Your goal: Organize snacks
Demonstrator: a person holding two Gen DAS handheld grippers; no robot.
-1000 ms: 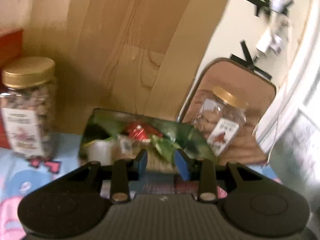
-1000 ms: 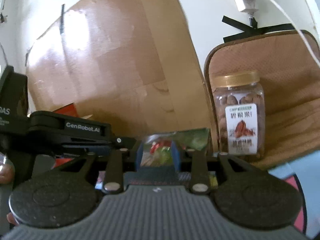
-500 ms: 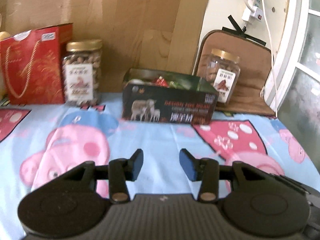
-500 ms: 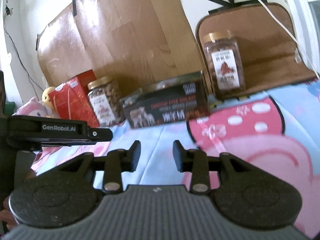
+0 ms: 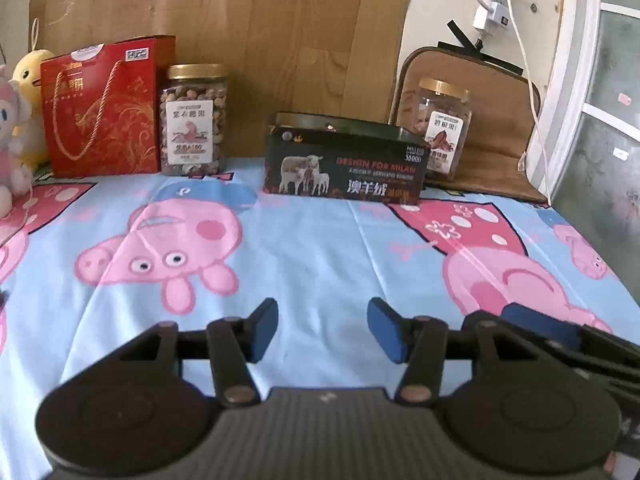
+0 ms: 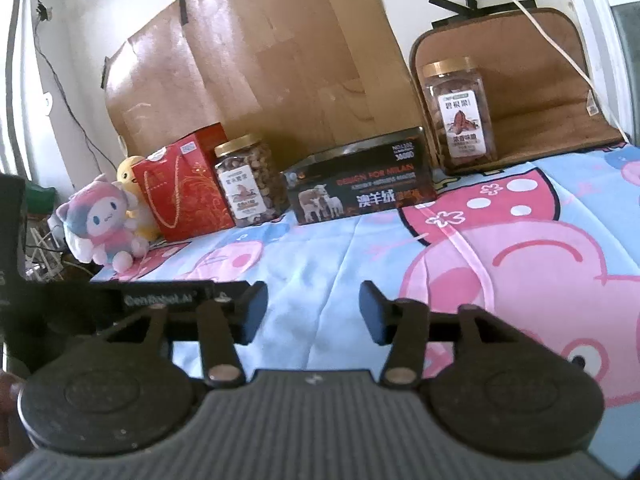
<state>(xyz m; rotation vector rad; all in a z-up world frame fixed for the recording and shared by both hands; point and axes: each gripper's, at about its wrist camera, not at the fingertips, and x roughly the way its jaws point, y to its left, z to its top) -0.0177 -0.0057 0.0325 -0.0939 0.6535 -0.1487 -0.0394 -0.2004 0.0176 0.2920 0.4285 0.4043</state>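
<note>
Between the blue pads of the left gripper (image 5: 322,330) lies only bare cloth: its jaws stand wide apart and hold nothing. The right gripper (image 6: 312,312) is the same, jaws spread and empty, low over the cloth. Part of the right gripper's blue pad and black frame shows at the lower right of the left wrist view, and the left gripper's black body fills the lower left of the right wrist view, so the two sit side by side.

Beneath both spreads a light blue sheet (image 5: 320,248) printed with large pink cartoon pigs, creased down the middle. Whether it covers a worktop or a bed cannot be told.

Along the far edge stand the snacks, well apart from both grippers. A dark box (image 5: 344,170) printed with sheep sits in the middle. Just to its right, partly behind it, a gold-lidded jar of nuts (image 5: 442,128) stands upright on a brown padded mat (image 5: 496,120) that leans against the wall. Left of the box, another gold-lidded jar (image 5: 194,120) stands beside a red gift bag (image 5: 100,108), almost touching it. Plush toys (image 6: 104,224) sit at the far left.

Behind them a wood-grain board (image 5: 260,40) leans on the pale wall. A white power strip (image 5: 492,4) hangs at upper right, its cable running down by a window frame (image 5: 568,80).
</note>
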